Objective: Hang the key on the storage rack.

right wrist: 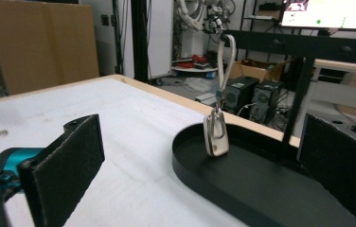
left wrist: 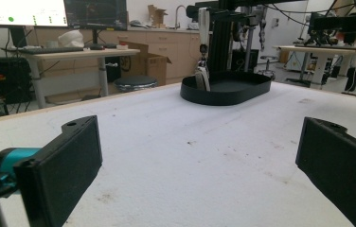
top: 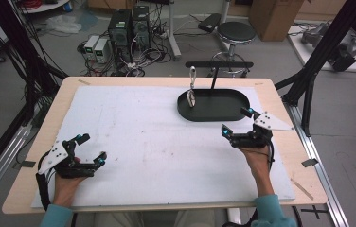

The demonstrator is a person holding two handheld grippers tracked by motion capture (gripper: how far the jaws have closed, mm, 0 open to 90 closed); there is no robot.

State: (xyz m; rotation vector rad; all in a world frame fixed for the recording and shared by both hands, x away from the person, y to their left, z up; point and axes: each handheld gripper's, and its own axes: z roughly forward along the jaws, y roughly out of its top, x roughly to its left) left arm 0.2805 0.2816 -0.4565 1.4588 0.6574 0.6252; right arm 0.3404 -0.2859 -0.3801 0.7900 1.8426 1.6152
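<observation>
Above the black tray (top: 233,115), the metal clip (top: 191,90) already hangs from the stand (top: 216,66); beside the tray, both grippers, right (top: 235,121) and left (top: 91,147), gape wide and empty, so little seems left.

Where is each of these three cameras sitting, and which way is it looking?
High view: above the person's side, looking forward and down on the table; both forearms, left gripper and right gripper show.
Left gripper view: rides the left gripper, looking low across the white mat between its open black jaws.
Right gripper view: rides the right gripper, facing the black tray up close.
Shared: all three show the tray and the metal carabiner hanging over it.
</observation>
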